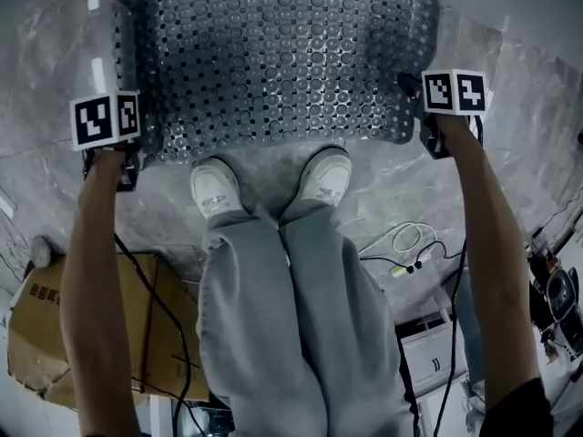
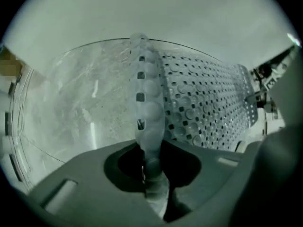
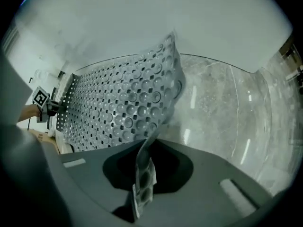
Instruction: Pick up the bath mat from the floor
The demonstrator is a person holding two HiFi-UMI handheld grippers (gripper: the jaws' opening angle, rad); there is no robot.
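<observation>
Bath mat (image 1: pixel 273 62) lies flat on the pale marbled floor (image 1: pixel 510 53), filling the upper middle of the head view, with its near edge just ahead of my shoes (image 1: pixel 216 188). Left gripper (image 2: pixel 151 167) is clamped on the mat's lower-left corner and right gripper (image 3: pixel 141 174) on the lower-right corner. In each gripper view a thin strip of mat stands pinched between the closed jaws. The sheet is see-through and perforated, studded with small cups, and it curls up readily at both pinches, so I judge it light, soft and floppy. The cups probably cling to the polished floor and may release unevenly. The corner holds look sound. A thin wet-looking edge could slip, so I would peel it up slowly, near edge first. I cannot tell whether my toes rest on that edge. Bare floor lies beyond the mat at the top of the frame. Behind me it is tighter, with a cardboard box (image 1: pixel 55 326) lower left and cables (image 1: pixel 405 244) lower right.
</observation>
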